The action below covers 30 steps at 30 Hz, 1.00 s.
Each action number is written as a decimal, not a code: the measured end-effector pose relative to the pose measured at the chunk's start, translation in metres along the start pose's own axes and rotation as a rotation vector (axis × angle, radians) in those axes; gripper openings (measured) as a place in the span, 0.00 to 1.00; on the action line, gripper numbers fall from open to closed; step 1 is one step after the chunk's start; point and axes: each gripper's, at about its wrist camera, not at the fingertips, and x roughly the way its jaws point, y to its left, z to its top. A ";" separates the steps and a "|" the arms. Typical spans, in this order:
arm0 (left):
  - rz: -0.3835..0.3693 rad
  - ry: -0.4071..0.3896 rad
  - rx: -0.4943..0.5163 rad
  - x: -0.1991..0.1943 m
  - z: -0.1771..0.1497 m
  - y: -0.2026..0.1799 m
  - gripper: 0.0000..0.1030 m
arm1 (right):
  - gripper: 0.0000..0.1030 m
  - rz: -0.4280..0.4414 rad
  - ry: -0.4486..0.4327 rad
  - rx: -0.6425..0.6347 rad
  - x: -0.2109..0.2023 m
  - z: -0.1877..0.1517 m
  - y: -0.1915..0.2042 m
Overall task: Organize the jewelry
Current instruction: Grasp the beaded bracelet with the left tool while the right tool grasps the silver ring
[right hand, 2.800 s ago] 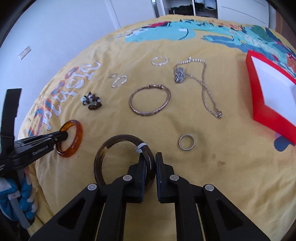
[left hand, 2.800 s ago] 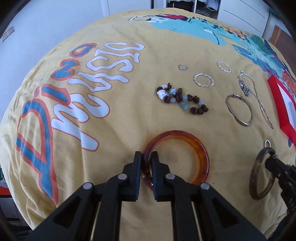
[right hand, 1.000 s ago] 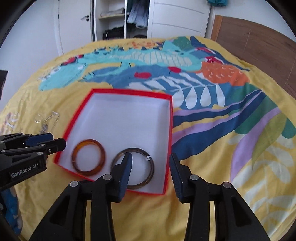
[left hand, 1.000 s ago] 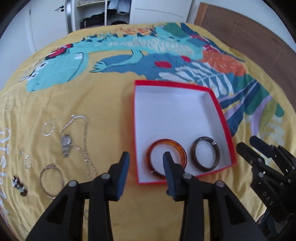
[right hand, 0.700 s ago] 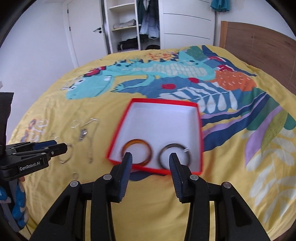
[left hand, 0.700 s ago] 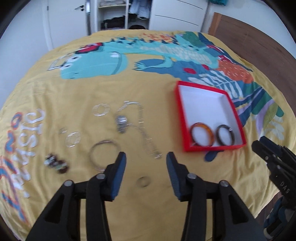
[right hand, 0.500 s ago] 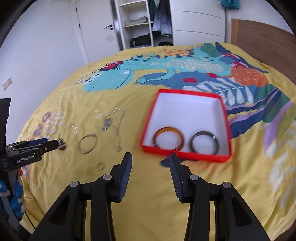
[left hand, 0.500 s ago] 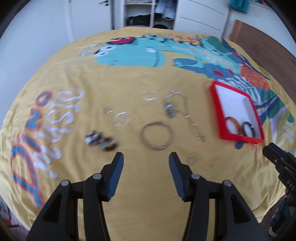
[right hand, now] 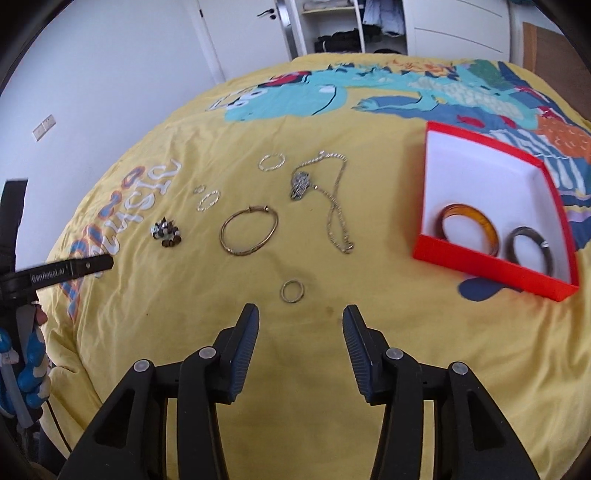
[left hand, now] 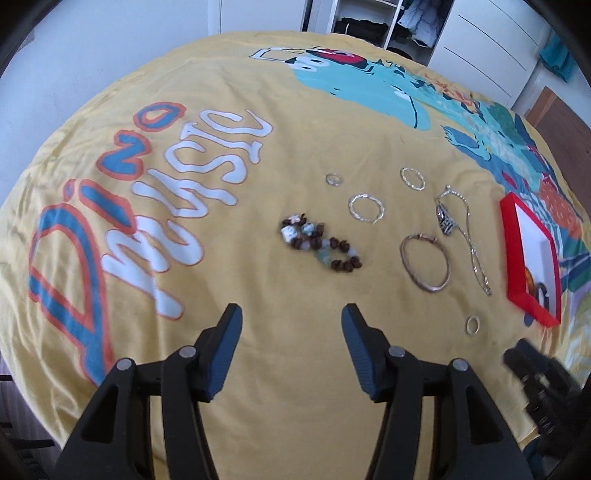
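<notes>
On the far left of the yellow bedspread [right hand: 369, 369] runs the printed lettering [left hand: 192, 162], with no jewelry on it. The left gripper [left hand: 291, 317] hangs over bare cloth just near of the beaded bracelet [left hand: 319, 243], its jaws spread wide and holding nothing; in the right wrist view the same gripper [right hand: 107, 263] pokes in from the left edge, and nothing lies between it and the beads [right hand: 167, 232]. To the right of the beads, farther off, sit a tiny ring [left hand: 334, 179], a twisted silver hoop [left hand: 366, 208] and a second hoop [left hand: 412, 179], each apart from the others. Nearer and to the right lies a thin metal bangle [right hand: 249, 230], clasp at its far side, close beside the chain necklace [right hand: 334, 206] with its dark pendant [right hand: 300, 184] but not touching it. A plain ring [right hand: 292, 290] lies alone just ahead of the right gripper [right hand: 300, 321], whose jaws also stand wide and empty, with open cloth between them and the ring. Farthest right is the red box [right hand: 491, 264] with a white inside; at its near end lie the amber bangle [right hand: 469, 227] on the left and the dark bangle [right hand: 532, 249] on the right, side by side, partly screened by the near wall. Behind the bed stand white wardrobe doors [right hand: 454, 26] and an open shelf of clothes [right hand: 340, 37]
</notes>
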 end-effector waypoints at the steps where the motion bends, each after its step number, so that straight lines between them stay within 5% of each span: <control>1: -0.018 0.007 -0.015 0.006 0.005 -0.001 0.54 | 0.46 0.004 0.011 -0.002 0.007 0.001 0.001; 7: -0.036 0.034 -0.064 0.039 0.028 -0.012 0.55 | 0.46 0.022 0.050 -0.006 0.039 0.004 -0.001; 16: 0.045 0.098 -0.134 0.093 0.046 -0.015 0.55 | 0.46 0.028 0.072 -0.024 0.068 0.008 -0.002; 21: 0.060 0.075 -0.118 0.095 0.046 -0.016 0.53 | 0.23 0.032 0.065 -0.020 0.072 0.008 -0.004; 26: 0.092 0.039 -0.075 0.089 0.042 -0.014 0.19 | 0.20 0.055 0.060 -0.013 0.067 0.005 -0.004; 30: 0.064 0.018 -0.070 0.073 0.039 -0.008 0.18 | 0.20 0.074 0.041 -0.004 0.053 0.002 -0.001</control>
